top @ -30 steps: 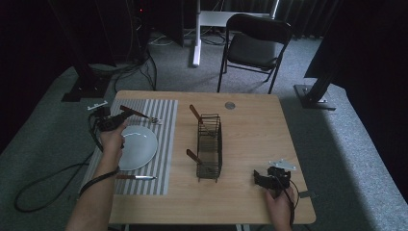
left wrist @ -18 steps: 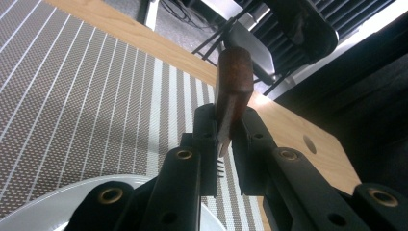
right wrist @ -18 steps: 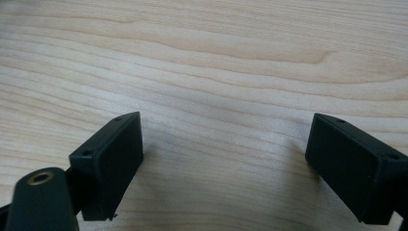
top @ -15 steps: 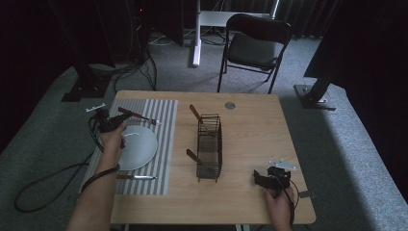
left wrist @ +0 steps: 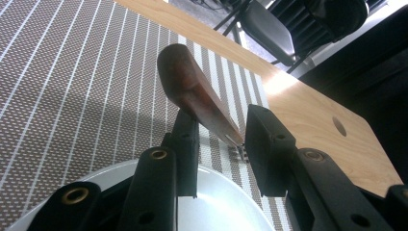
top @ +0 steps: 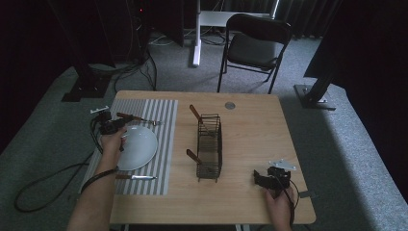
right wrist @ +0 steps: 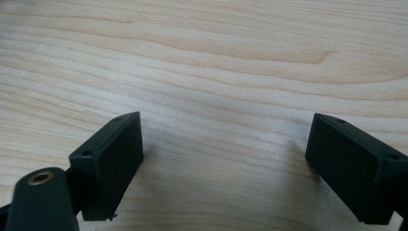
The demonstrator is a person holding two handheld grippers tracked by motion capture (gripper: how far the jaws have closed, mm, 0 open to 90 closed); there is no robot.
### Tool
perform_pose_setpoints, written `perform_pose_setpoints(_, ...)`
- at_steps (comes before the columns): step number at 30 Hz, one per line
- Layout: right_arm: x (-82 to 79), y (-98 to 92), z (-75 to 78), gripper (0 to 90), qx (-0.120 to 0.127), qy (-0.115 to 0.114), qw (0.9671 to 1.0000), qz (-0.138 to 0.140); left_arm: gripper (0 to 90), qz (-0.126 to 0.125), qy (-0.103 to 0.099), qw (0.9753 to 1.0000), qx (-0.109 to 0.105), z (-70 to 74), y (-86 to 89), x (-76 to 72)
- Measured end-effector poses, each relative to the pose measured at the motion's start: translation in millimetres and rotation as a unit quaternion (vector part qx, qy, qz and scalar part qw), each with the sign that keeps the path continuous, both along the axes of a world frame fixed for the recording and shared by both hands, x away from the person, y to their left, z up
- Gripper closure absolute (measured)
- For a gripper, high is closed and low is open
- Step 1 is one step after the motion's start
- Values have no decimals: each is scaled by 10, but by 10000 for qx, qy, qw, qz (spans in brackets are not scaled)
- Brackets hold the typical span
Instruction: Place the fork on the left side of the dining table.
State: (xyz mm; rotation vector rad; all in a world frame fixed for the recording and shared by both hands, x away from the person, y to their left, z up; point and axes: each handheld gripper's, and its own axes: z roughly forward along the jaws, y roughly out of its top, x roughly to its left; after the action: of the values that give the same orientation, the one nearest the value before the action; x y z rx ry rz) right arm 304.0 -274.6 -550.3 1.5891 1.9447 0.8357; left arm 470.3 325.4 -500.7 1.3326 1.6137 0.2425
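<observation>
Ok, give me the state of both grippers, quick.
Left gripper: fingers around a wooden-handled fork above the plate; whether they grip it cannot be told.
Right gripper: open, holding nothing, over the table.

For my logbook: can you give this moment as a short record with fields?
surface: light wooden table with grey striped placemat
left tongs: jaws around the wooden-handled fork, above the round white plate
right tongs: open, low over bare wood
centre: black wire basket holding wooden-handled utensils
also: wooden-handled knife on the placemat
</observation>
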Motion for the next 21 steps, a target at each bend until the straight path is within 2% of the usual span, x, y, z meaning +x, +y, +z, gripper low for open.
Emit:
perform_pose_setpoints(3, 0, 0, 0, 127, 1, 0, 10000, 0, 654, 9, 68, 9998, -199, -16, 33, 36)
perform_pose_setpoints(7, 0, 0, 0, 127, 0, 0, 10000, 0, 610, -39, 92, 9998, -183, -26, 25, 89)
perform_pose_setpoints(9, 0, 0, 0, 127, 1, 0, 10000, 0, 606, -31, 146, 9999, -81, -17, 10, 125)
perform_pose_setpoints(10, 0, 0, 0, 127, 1, -1, 10000, 0, 565, 6, 182, 9998, 2, -9, -1, 145)
perform_pose_setpoints(13, 0, 0, 0, 126, -1, -1, 10000, 1, 539, 108, 400, 9988, 269, -9, -36, 194)
perform_pose_setpoints(14, 0, 0, 0, 126, 1, 0, 10000, 0, 529, 183, 492, 9981, 313, -9, -47, 209)
perform_pose_setpoints(16, 0, 0, 0, 127, 1, -1, 10000, 0, 458, 206, 551, 9978, 295, -32, -58, 230)
perform_pose_setpoints(17, 0, 0, 0, 127, 3, 1, 10000, -2, 447, 171, 643, 9972, 327, -47, -60, 240)
perform_pose_setpoints(18, 0, 0, 0, 127, 2, 1, 10000, -1, 439, 139, 731, 9962, 451, -55, -65, 240)
perform_pose_setpoints(20, 0, -1, 0, 127, 0, -1, 10000, 1, 430, 260, 769, 9937, 771, -68, -75, 231)
perform_pose_setpoints(21, 0, 0, 0, 127, 1, 1, 10000, -1, 430, 261, 823, 9933, 770, -77, -68, 230)
